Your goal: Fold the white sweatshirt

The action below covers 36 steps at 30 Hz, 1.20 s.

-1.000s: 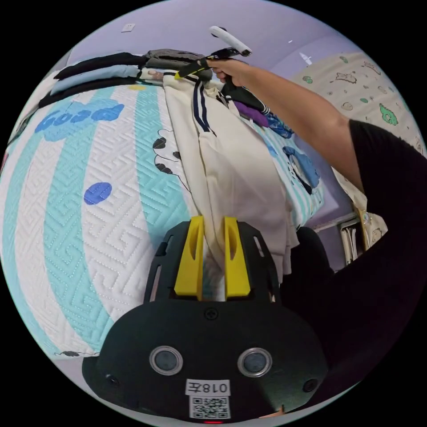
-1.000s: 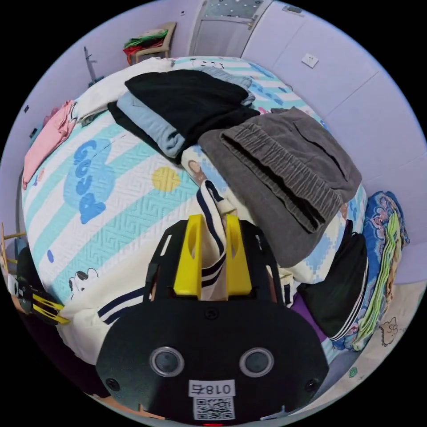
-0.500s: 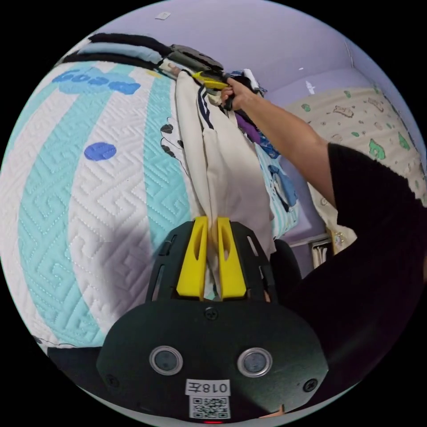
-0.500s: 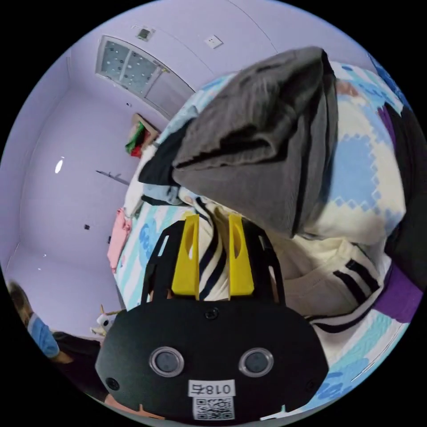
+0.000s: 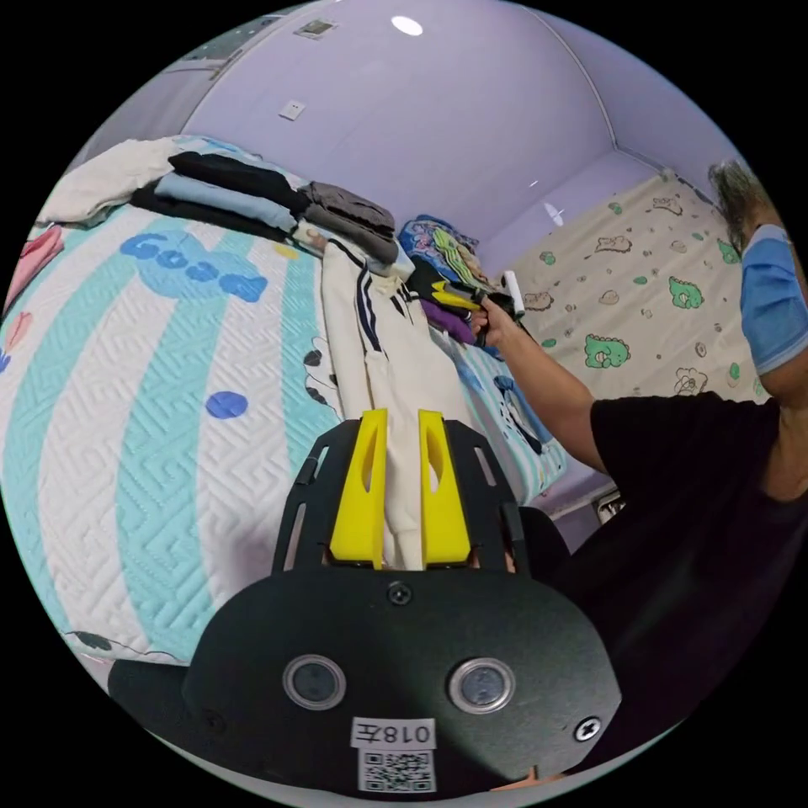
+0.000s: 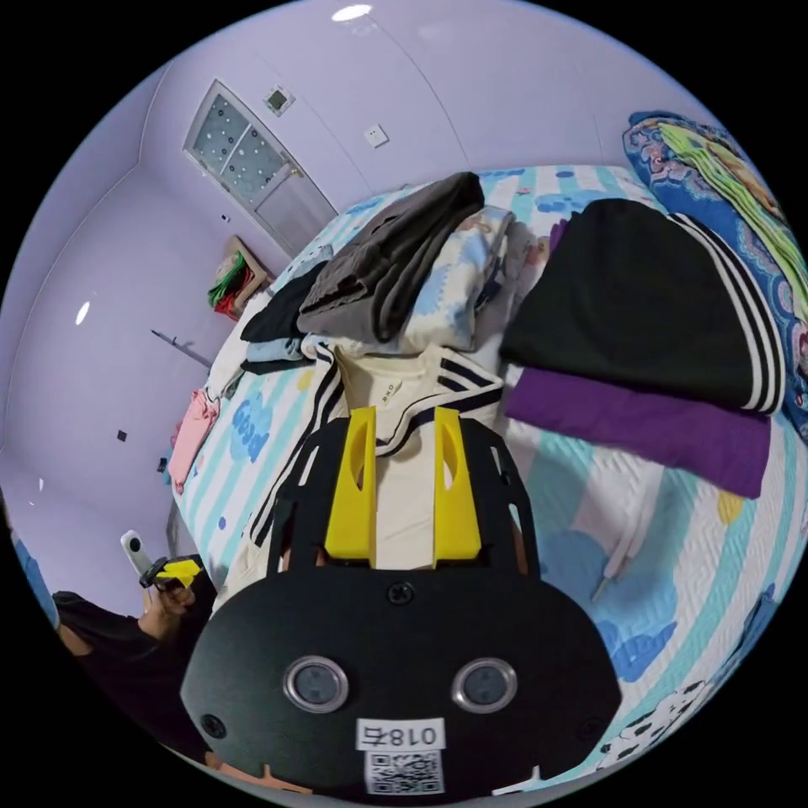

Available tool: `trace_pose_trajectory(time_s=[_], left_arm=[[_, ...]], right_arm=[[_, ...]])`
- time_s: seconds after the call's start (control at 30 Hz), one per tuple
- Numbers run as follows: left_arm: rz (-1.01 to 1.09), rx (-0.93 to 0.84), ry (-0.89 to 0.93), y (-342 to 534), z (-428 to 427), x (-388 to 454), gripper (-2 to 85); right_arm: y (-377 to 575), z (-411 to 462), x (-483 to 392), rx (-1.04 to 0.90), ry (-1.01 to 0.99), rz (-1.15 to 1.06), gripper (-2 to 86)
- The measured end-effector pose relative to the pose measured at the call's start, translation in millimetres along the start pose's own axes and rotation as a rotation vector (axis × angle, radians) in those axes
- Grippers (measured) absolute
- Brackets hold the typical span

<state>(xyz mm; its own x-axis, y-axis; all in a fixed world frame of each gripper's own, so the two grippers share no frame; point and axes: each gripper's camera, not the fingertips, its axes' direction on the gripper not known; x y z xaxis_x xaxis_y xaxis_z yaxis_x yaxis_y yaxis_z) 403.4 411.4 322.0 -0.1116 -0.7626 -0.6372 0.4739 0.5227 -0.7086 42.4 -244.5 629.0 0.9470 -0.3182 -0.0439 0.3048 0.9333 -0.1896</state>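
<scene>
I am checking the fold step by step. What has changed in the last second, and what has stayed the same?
The right gripper has let go of the striped collar of the white sweatshirt: its jaws now stand open over the garment, which lies flat on the bed. The left gripper stays shut on the sweatshirt's other end. The folded piles at the head of the bed are unchanged.

Open striped teal-and-white quilted bedspread (image 5: pixel 160 404) lies left of the sweatshirt; folded grey trousers (image 6: pixel 396 252) and black striped garment (image 6: pixel 640 303) crowd its collar end.
</scene>
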Motion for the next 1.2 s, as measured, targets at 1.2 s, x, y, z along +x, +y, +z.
trace_pose_trajectory(time_s=[1.2], left_arm=[[-0.218,-0.104,0.173,86.6,-7.3,-16.4,8.6]], right_arm=[[377.1,-110.4,60.7,-0.072,-0.492,0.158,13.3]])
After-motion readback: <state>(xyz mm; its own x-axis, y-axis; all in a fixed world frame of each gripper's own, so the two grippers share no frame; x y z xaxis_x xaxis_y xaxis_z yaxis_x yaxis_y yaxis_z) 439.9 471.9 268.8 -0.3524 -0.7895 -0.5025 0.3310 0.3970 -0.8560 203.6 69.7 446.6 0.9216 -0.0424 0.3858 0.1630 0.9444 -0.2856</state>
